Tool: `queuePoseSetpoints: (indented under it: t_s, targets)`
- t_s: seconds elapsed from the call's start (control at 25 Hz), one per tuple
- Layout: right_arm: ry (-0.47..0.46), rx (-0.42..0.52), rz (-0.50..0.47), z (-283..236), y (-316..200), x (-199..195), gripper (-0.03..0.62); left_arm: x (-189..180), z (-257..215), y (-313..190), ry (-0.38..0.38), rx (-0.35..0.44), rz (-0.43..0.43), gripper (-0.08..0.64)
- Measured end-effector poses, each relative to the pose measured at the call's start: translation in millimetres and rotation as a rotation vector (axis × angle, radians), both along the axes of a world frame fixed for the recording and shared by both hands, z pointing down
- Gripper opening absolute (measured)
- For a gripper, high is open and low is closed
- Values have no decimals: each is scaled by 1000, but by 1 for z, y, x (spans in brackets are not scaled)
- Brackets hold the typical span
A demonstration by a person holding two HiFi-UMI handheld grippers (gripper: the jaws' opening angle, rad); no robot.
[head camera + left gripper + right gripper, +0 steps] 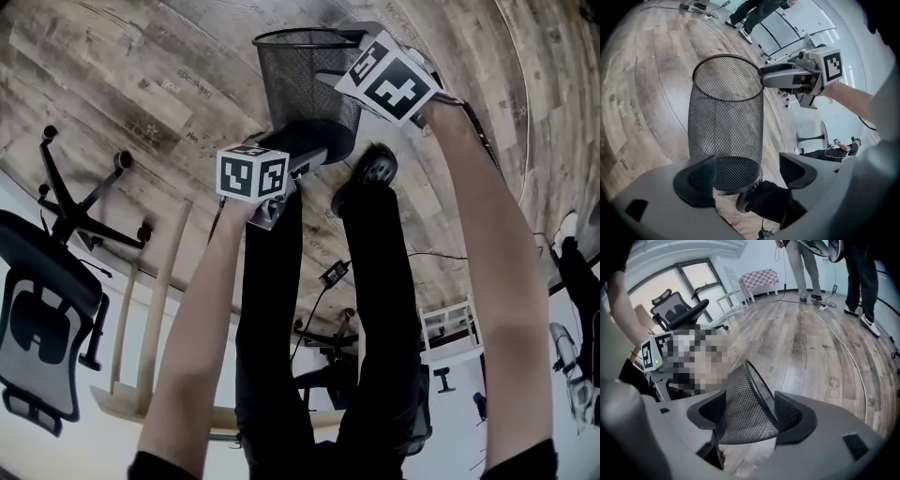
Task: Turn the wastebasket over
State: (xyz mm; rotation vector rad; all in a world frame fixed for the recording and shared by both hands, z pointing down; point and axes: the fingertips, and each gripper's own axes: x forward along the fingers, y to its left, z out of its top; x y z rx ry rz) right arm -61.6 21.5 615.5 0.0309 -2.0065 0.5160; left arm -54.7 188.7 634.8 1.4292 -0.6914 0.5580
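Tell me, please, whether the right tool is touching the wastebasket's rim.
Cannot tell. The right gripper view shows the right tool open astride the wastebasket rim, mesh between its jaws, but no plain contact or gap.

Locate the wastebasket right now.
Head view, top centre: the wastebasket is just ahead of the person's shoe, its rim between the fingers of the right gripper and its base by the left gripper.

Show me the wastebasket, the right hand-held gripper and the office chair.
wastebasket [725, 112]: left gripper view, mesh wall.
right hand-held gripper [750, 416]: right gripper view, between its jaws.
office chair [66, 286]: head view, backrest.
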Motion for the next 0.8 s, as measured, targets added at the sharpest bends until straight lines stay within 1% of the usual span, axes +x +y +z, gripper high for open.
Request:
queuePoseSetpoints:
  t_s: [0.08,0.12,0.16,0.2,0.28,0.32,0.36,0.4,0.44,0.48,0.6,0.8]
  targets:
    - [9,-2,-37,2,3,-2,340,-2,1,1,-4,-3,-2,446]
    - [14,9,-49,3,2,-3,303,-3,2,1,-8,-4,1,446]
    - [18,27,-56,5,1,-3,245,-4,3,1,-11,-4,5,446]
    - [20,42,-60,6,-1,-3,219,-4,4,2,-13,-5,6,446]
    - [16,50,-57,5,-3,-4,215,-6,6,1,-24,-7,0,446]
    - [12,51,-55,5,-3,-5,213,-8,7,1,-45,-11,-3,444]
    - [7,54,-54,4,-3,-6,210,-12,11,1,-81,-15,-5,426]
    - [3,59,-53,4,-3,-8,210,-17,15,2,-128,-18,-8,366]
    - [0,65,-52,4,-3,-8,210,-22,19,2,-171,-20,-14,271]
    - [-2,68,-50,4,-3,-9,210,-25,21,2,-197,-19,-21,249]
    - [-4,76,-47,4,-4,-10,210,-27,23,2,-213,-22,-22,249]
    - [-5,82,-48,4,-5,-7,210,-23,23,0,-214,-61,7,250]
